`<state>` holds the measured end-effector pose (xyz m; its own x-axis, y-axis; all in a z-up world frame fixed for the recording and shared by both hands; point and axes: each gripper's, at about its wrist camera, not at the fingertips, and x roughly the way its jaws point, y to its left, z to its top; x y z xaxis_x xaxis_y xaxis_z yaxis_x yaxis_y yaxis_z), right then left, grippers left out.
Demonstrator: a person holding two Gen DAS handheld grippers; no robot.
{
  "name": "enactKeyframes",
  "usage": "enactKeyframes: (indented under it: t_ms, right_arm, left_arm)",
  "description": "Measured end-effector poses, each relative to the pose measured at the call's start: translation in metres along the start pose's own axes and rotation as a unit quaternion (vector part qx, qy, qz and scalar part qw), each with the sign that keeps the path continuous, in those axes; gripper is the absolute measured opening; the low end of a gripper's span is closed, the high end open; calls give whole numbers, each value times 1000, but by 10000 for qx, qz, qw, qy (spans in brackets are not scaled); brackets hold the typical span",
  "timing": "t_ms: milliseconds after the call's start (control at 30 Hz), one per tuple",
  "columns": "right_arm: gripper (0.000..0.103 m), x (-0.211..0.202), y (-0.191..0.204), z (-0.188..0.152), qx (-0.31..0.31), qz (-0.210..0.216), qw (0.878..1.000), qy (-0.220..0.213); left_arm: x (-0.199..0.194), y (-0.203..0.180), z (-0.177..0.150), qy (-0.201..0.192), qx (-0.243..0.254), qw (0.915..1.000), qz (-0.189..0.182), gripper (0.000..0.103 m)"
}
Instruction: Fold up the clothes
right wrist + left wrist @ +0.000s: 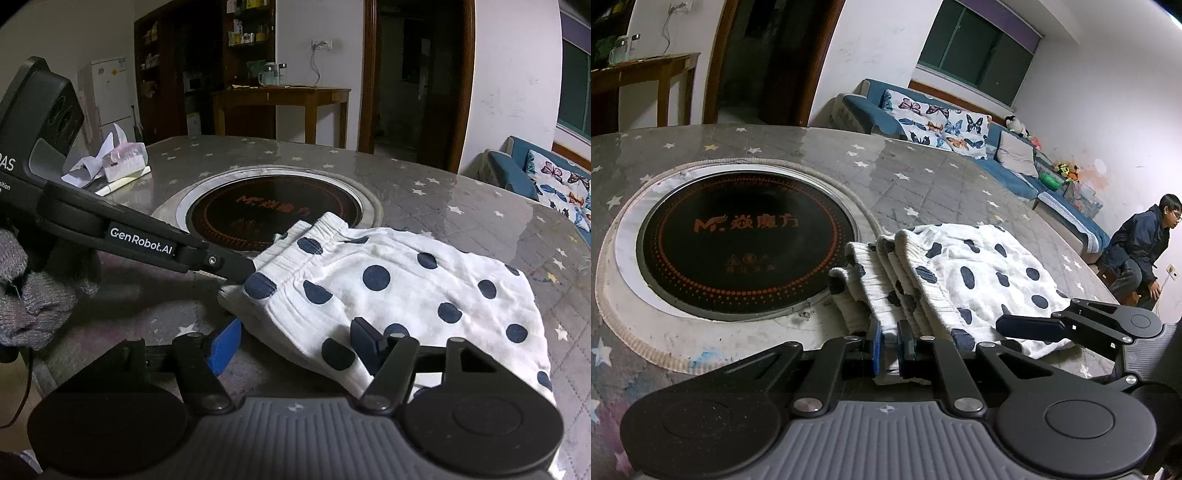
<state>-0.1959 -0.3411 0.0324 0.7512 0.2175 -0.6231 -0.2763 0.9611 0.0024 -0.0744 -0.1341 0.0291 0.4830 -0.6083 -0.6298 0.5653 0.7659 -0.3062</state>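
White shorts with navy polka dots (964, 280) lie folded on the table, waistband layers toward the cooktop. They also show in the right wrist view (406, 291). My left gripper (890, 339) is shut on the near edge of the waistband; it shows from the side in the right wrist view (243, 271). My right gripper (295, 347) is open, one blue pad left of the shorts' near corner and the other finger resting on the cloth. It shows in the left wrist view (1027, 326) at the shorts' right edge.
A round black induction cooktop (746, 240) is set into the grey star-patterned table (923, 184). Papers and a tissue pack (110, 162) lie at the table's far left. A blue sofa (1015, 155) and a seated person (1141, 247) are beyond the table.
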Motion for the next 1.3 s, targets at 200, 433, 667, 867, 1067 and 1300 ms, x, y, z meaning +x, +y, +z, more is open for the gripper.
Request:
enactKeyframes:
  t_ms: [200,433,667,867,1067,1300]
  right_arm:
    - [69,0,-1,0,46,28,10000,8]
    - [74,-2,-3,-1,101,56,9999,-11]
    - [81,-5,-5,2,142,47,9999,-64]
    - [87,-11,-11,1,320,-42,9994,-140]
    - [92,-13,-15,-1,392,-134,9990,-143]
    - [94,-14,-15,-3,381,-180,9990,-112]
  left_arm:
    - [1,-1,-2,-9,-31,9999,122,42]
    - [0,2,0,-25,-103,9997,201,51]
    - [-2,0,3,-79,-130,9995,272,58]
    - [-5,-7,5,-158,-65,9990,402,69]
    - [-8,-16,6,-199,72,9984,515,85]
    - [-9,-24,6,-244,231,9977,597,97]
